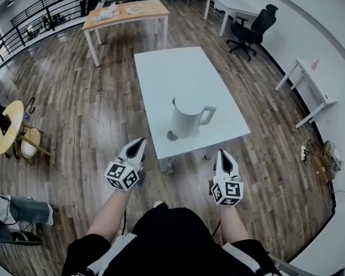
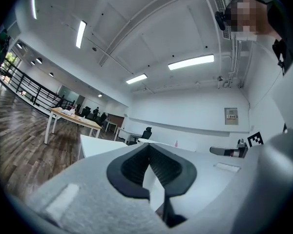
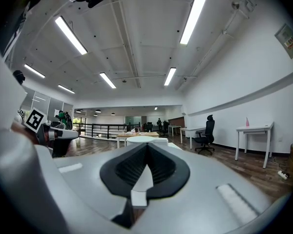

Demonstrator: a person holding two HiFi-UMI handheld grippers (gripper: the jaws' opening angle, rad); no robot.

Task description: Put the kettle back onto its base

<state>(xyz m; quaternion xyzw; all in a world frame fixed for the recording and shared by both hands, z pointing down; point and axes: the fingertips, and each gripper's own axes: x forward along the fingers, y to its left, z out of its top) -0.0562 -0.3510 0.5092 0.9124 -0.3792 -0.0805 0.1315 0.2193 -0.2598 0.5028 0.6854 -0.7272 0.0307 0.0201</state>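
Your left gripper [image 1: 138, 145] and right gripper [image 1: 223, 155] are both pressed together with nothing between the jaws. You hold them level, just short of the worktop's [image 1: 172, 68] near edge. The kettle [image 1: 187, 118] stands upright at that near end, at your 12 o'clock, with its handle toward 3 o'clock. A small dark disc, likely the base [image 1: 172, 135], peeks out from under its foot at 7 o'clock. Whether the kettle sits squarely on it cannot be told.

If it does, the job looks done and your grippers are clear of it. If not, you would need to spread one gripper, take the handle, lift, and centre the kettle over the disc.

Only the head view shows kettle, disc and both grippers together. The right gripper view catches just the kettle's top over its jaws. The left gripper view shows the worktop's edge and your other gripper, but no kettle.
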